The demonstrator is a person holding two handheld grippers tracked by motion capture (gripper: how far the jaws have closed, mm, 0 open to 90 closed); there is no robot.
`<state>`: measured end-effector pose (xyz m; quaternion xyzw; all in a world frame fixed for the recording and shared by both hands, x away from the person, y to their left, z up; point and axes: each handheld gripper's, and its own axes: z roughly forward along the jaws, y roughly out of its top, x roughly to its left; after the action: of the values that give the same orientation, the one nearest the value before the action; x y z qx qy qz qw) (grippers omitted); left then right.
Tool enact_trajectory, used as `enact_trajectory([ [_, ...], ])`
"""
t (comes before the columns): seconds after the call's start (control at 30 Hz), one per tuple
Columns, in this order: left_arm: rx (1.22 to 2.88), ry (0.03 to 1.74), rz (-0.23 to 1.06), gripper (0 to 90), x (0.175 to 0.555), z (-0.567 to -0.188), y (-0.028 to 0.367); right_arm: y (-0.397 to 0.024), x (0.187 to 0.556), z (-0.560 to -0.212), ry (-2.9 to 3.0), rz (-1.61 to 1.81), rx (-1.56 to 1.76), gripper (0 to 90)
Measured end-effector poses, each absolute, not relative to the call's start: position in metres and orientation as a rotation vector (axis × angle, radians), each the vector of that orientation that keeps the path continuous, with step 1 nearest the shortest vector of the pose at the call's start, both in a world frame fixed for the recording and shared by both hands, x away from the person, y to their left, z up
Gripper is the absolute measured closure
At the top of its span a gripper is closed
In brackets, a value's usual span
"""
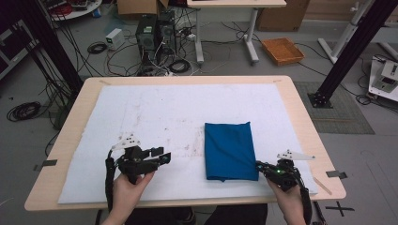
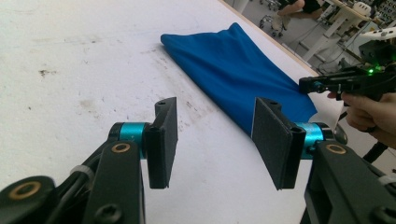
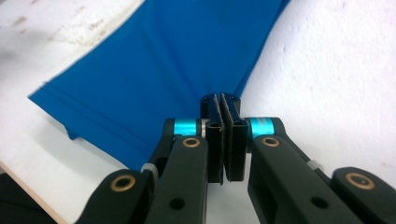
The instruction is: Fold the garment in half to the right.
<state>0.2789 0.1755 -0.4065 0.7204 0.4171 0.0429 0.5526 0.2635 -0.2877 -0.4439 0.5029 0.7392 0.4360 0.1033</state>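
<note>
A folded blue cloth (image 1: 228,150) (image 2: 233,60) (image 3: 154,70) lies flat on the white mat (image 1: 155,117), right of centre. My right gripper (image 1: 259,165) (image 3: 220,98) sits at the cloth's near right corner, its pads pressed together with the cloth's edge running in between the tips. It also appears in the left gripper view, where the right gripper (image 2: 308,85) meets that same corner. My left gripper (image 1: 162,155) (image 2: 215,107) stands open over bare mat to the left of the cloth, pointing toward it, with nothing between its pads.
The mat covers a wooden table (image 1: 300,112) whose front edge runs just before both hands. Faint stains mark the mat near the middle. Beyond the table are computer towers (image 1: 155,30), cables and an orange tray (image 1: 282,50) on the floor.
</note>
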Motion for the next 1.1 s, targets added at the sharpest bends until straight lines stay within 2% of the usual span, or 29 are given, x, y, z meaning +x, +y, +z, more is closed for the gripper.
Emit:
enact_trajectory([
  [0.23, 1.712, 0.985, 0.103, 50.6, 0.281, -0.407, 0.176, -0.289, 0.28, -0.433, 2.13, 1.288, 1.493, 77.5],
  [0.43, 1.718, 1.002, 0.106, 50.0, 0.286, -0.411, 0.179, -0.281, 0.333, -0.416, 2.04, 1.309, 1.482, 72.9],
  [0.6, 1.718, 1.018, 0.107, 50.0, 0.288, -0.415, 0.183, -0.27, 0.38, -0.418, 2.018, 1.253, 1.529, 68.6],
  [0.67, 1.72, 1.023, 0.102, 50.0, 0.288, -0.416, 0.184, -0.267, 0.394, -0.422, 2.016, 1.238, 1.55, 69.3],
  [0.8, 1.722, 1.028, 0.098, 49.9, 0.289, -0.418, 0.186, -0.262, 0.411, -0.43, 2.052, 1.197, 1.531, 88.4],
  [1.03, 1.713, 1.047, 0.104, 49.9, 0.291, -0.42, 0.192, -0.273, 0.419, -0.438, 1.976, 1.174, 1.577, 88.3],
  [1.1, 1.707, 1.042, 0.108, 49.5, 0.291, -0.419, 0.194, -0.273, 0.418, -0.436, 1.972, 1.17, 1.562, 81.8],
])
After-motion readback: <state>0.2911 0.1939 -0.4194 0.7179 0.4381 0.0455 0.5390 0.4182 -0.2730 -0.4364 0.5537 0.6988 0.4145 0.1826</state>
